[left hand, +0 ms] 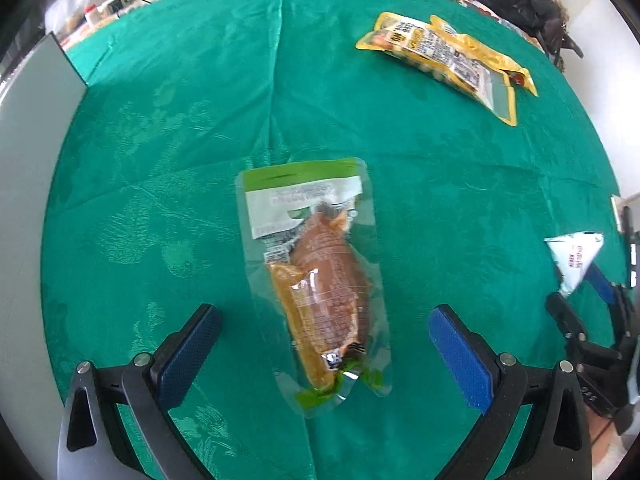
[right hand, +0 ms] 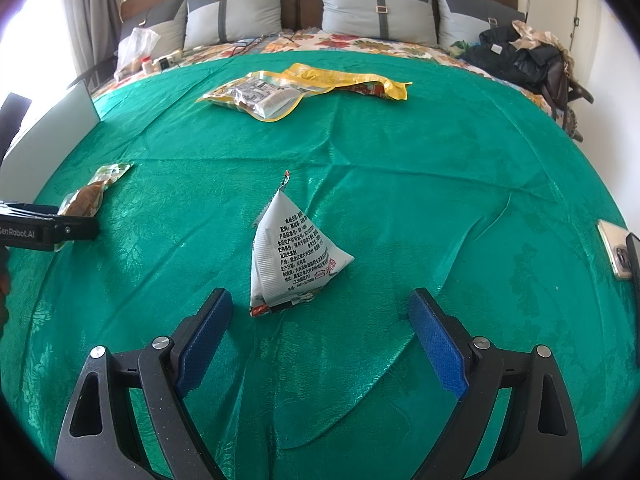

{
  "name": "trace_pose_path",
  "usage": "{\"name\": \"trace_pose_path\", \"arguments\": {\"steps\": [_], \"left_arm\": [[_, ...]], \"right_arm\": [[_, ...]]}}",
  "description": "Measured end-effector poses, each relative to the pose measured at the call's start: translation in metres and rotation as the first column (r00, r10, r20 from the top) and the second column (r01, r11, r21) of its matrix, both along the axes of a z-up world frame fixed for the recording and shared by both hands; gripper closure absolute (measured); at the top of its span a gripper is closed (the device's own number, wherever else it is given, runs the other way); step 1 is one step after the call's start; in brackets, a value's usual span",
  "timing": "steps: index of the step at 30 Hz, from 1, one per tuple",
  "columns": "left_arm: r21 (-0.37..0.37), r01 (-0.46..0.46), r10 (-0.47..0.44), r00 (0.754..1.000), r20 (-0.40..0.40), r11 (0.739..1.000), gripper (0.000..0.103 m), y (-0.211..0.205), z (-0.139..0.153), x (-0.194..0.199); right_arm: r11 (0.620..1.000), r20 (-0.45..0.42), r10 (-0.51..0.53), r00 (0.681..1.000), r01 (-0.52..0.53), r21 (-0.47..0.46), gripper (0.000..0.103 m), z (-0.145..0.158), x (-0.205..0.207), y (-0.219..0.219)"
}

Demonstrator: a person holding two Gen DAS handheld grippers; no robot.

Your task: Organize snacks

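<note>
A clear vacuum pouch with a brown meat snack and green top (left hand: 320,280) lies on the green cloth; my left gripper (left hand: 325,328) is open, its blue pads on either side of the pouch's near end. The pouch also shows at the left of the right wrist view (right hand: 86,196). A white pyramid-shaped snack packet (right hand: 290,256) stands on the cloth just ahead of my open right gripper (right hand: 320,320); it also shows in the left wrist view (left hand: 576,260). Two yellow snack bags (left hand: 448,56) lie together at the far side, also in the right wrist view (right hand: 296,88).
The green cloth (right hand: 440,160) covers a bed with grey pillows (right hand: 380,8) at the head. A white board (left hand: 36,92) stands at the left edge. Dark clothes (right hand: 516,56) lie at the far right. A phone (right hand: 618,252) lies at the right edge.
</note>
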State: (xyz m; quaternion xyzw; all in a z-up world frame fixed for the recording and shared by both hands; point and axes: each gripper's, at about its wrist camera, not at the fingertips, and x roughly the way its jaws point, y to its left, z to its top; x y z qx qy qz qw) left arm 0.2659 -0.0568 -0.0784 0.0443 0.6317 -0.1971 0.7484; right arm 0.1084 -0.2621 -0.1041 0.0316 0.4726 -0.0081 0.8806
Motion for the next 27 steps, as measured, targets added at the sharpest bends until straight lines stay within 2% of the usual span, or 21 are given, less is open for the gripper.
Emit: {"name": "trace_pose_path", "arguments": {"steps": [1, 3, 5, 6, 7, 8, 9, 10, 11, 12, 14, 16, 19, 21, 22, 23, 25, 27], "left_arm": [[-0.022, 0.008, -0.009, 0.998, -0.055, 1.0, 0.0, -0.001, -0.001, 0.003], [0.04, 0.029, -0.026, 0.997, -0.066, 0.999, 0.002, -0.005, -0.003, 0.005], [0.166, 0.064, -0.068, 0.997, 0.02, 0.984, 0.021, -0.013, -0.001, -0.002], [0.155, 0.079, -0.088, 0.995, 0.053, 0.985, 0.04, -0.015, 0.003, -0.007], [0.151, 0.077, -0.089, 0.993, 0.08, 0.986, 0.049, -0.014, 0.007, -0.012], [0.14, 0.066, -0.079, 0.993, 0.088, 0.988, 0.05, -0.01, 0.008, -0.015], [0.116, 0.053, -0.065, 0.992, 0.104, 0.992, 0.052, -0.005, 0.01, -0.02], [0.093, 0.042, -0.053, 0.991, 0.121, 0.995, 0.053, 0.002, 0.012, -0.025], [0.063, 0.032, -0.041, 0.99, 0.137, 0.997, 0.054, 0.01, 0.014, -0.031], [0.025, 0.024, -0.027, 0.989, 0.146, 0.999, 0.062, 0.017, 0.015, -0.037], [-0.043, -0.005, 0.011, 0.99, 0.14, 0.999, 0.065, 0.033, 0.017, -0.05], [-0.107, -0.036, 0.05, 0.991, 0.126, 0.994, 0.076, 0.047, 0.019, -0.062], [-0.142, -0.059, 0.077, 0.989, 0.126, 0.988, 0.076, 0.058, 0.02, -0.076], [-0.156, -0.064, 0.083, 0.989, 0.118, 0.986, 0.076, 0.066, 0.019, -0.082], [-0.168, -0.067, 0.087, 0.989, 0.116, 0.983, 0.076, 0.07, 0.019, -0.086], [-0.185, -0.063, 0.084, 0.99, 0.11, 0.981, 0.076, 0.072, 0.021, -0.088], [-0.21, -0.032, 0.053, 0.994, 0.094, 0.977, 0.075, 0.077, 0.02, -0.093], [-0.176, -0.016, 0.035, 0.994, 0.107, 0.984, 0.068, 0.077, 0.019, -0.093]], "right_arm": [[1.0, 0.0, 0.0, 1.0, 0.0, 0.001, 0.011, 0.0, 0.0, 0.0], [1.0, 0.0, 0.0, 1.0, 0.0, 0.0, 0.011, 0.0, 0.0, 0.0], [1.0, 0.001, 0.0, 1.0, 0.0, 0.004, 0.011, 0.0, 0.0, 0.0], [1.0, 0.001, 0.008, 1.0, -0.008, 0.013, 0.009, 0.0, 0.0, -0.001], [0.999, -0.01, 0.035, 0.999, -0.034, 0.041, 0.009, 0.002, 0.001, -0.004], [0.992, -0.026, 0.068, 0.997, -0.064, 0.111, 0.009, 0.005, 0.002, -0.012], [0.969, -0.03, 0.094, 0.995, -0.085, 0.23, 0.009, 0.009, 0.002, -0.025], [0.925, -0.035, 0.104, 0.994, -0.084, 0.371, 0.01, 0.011, 0.001, -0.041], [0.888, -0.056, 0.087, 0.995, -0.052, 0.456, 0.01, 0.013, 0.001, -0.056], [0.888, -0.091, 0.057, 0.994, -0.009, 0.46, 0.011, 0.016, 0.002, -0.065], [0.925, -0.153, 0.048, 0.987, 0.014, 0.379, 0.011, 0.023, 0.008, -0.068], [0.944, -0.168, 0.123, 0.978, -0.063, 0.324, 0.011, 0.03, 0.018, -0.05], [0.97, -0.166, 0.19, 0.968, -0.158, 0.186, 0.012, 0.033, 0.037, -0.013], [0.974, -0.218, 0.217, 0.952, -0.197, 0.113, 0.014, 0.022, 0.053, 0.006], [0.976, -0.261, 0.216, 0.941, -0.204, 0.075, 0.034, 0.014, 0.058, 0.011], [0.978, -0.309, 0.207, 0.928, -0.205, 0.038, 0.065, 0.007, 0.061, 0.014], [0.982, -0.309, 0.19, 0.932, -0.182, 0.052, 0.07, 0.015, 0.059, 0.01], [0.982, -0.296, 0.184, 0.937, -0.165, 0.088, 0.07, 0.026, 0.051, 0.005]]}}
